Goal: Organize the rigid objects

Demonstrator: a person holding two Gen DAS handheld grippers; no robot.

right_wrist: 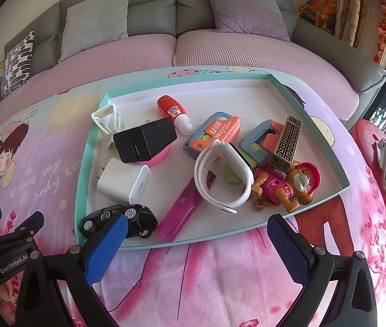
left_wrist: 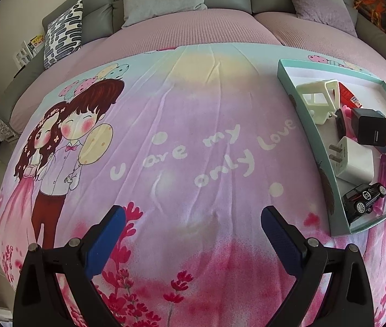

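A shallow teal-rimmed cardboard tray (right_wrist: 84, 147) crowded with small hard objects sits on a cartoon-printed pink blanket (right_wrist: 206, 272) at the centre of the right wrist view. Both the left hand-held gripper (left_wrist: 193, 223) and the right hand-held gripper (right_wrist: 197, 231) hover released and empty, the right one's blue pads just short of the tray's near edge. The black die-cast toy car (right_wrist: 119, 219) at the tray's lower-left corner looks stiff and fairly light, likely to roll, so a pinch across its body sides seems safest; the white plastic wall charger (right_wrist: 123, 181) just above it offers flat, smooth faces.
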